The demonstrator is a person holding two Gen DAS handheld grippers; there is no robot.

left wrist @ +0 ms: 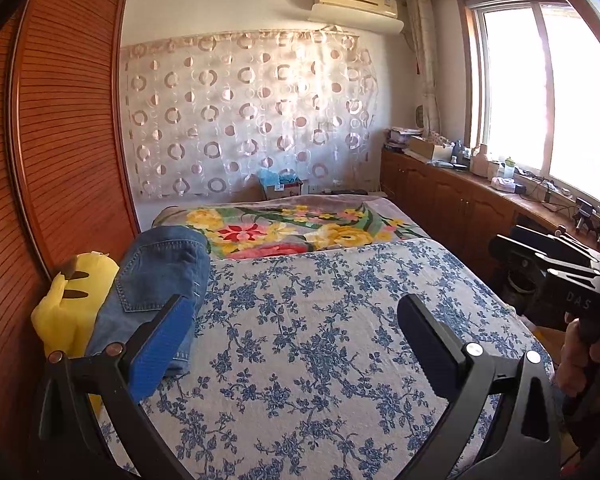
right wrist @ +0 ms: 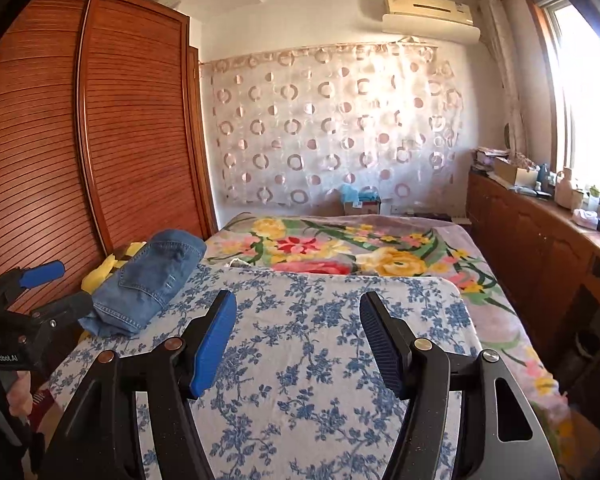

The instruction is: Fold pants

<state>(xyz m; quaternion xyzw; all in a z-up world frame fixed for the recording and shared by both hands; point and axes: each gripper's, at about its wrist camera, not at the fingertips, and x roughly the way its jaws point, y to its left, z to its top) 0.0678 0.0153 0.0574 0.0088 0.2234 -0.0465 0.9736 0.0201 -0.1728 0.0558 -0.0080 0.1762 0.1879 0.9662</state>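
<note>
Folded blue jeans lie at the left edge of the bed on the blue-flowered white cover, partly on a yellow plush toy. They also show in the right wrist view. My left gripper is open and empty, held above the cover just right of the jeans; it also shows at the left edge of the right wrist view. My right gripper is open and empty above the middle of the cover; its body shows at the right edge of the left wrist view.
A wooden slatted wardrobe stands close along the bed's left side. A floral blanket covers the far half of the bed. A low wooden cabinet with clutter runs under the window at right.
</note>
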